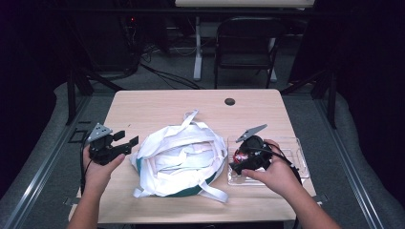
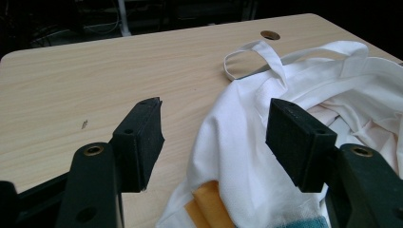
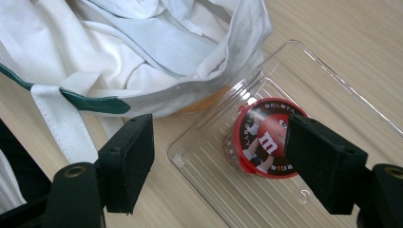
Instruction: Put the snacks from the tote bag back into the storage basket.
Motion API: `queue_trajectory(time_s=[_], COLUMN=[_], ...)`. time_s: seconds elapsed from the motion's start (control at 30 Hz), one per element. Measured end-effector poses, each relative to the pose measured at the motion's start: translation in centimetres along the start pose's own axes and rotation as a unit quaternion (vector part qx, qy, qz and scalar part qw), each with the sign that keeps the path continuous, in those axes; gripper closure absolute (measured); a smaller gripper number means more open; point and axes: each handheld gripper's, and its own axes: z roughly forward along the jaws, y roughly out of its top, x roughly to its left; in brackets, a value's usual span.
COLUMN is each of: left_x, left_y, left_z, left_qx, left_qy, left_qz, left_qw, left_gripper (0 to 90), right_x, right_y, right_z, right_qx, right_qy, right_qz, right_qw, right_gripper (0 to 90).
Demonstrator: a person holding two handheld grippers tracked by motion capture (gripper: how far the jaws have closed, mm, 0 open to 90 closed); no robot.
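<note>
While both grippers hover at the table (image 1: pixel 143 102):
Left gripper (image 2: pixel 216 140): jaws wide apart, holding nothing; white bag (image 2: pixel 304 95) edge lies between them.
Right gripper (image 3: pixel 221 161): jaws partly open, gripping nothing; red candy tub (image 3: pixel 263 137) in clear tray (image 3: pixel 332 95) sits between them, by the right jaw.

On the table (image 1: pixel 143 102), the cloth bag (image 1: pixel 179 160) lies in the middle with the clear tray (image 1: pixel 291 145) just to its right, and a round candy tub (image 3: pixel 263 137) lies in that tray.

Black folding chair (image 1: pixel 247 45) behind wooden table (image 1: pixel 157 102).
</note>
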Motion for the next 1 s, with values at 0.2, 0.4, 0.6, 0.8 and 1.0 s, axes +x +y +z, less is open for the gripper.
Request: queue_trajectory(time_s=[0.2, 0.4, 0.6, 0.8, 1.0], left_x=[0.0, 0.0, 0.0, 0.0, -0.1], left_y=[0.0, 0.0, 0.0, 0.0, -0.1], left_z=[0.0, 0.0, 0.0, 0.1, 0.1], left_qx=[0.002, 0.001, 0.001, 0.003, 0.003], left_qy=[0.0, 0.0, -0.001, 0.0, 0.0], left_qz=[0.0, 0.0, 0.0, 0.0, 0.001], left_qw=[1.0, 1.0, 1.0, 1.0, 1.0], left_gripper=[37.1, 37.2, 37.2, 37.2, 37.1], right_x=[0.9, 1.3, 1.5, 1.6, 2.0], right_y=[-0.5, -1.3, -2.5, -3.6, -4.6], right_z=[0.1, 0.1, 0.5, 0.5, 1.0], right_qx=[-0.023, -0.045, -0.076, -0.106, -0.126], right_qy=[-0.012, -0.002, 0.021, 0.028, 0.033], right_qz=[-0.006, 0.004, 0.011, 0.009, 0.005], right_qw=[0.9997, 0.999, 0.9968, 0.9939, 0.9915], right_gripper=[25.1, 25.4, 25.6, 27.1, 27.2])
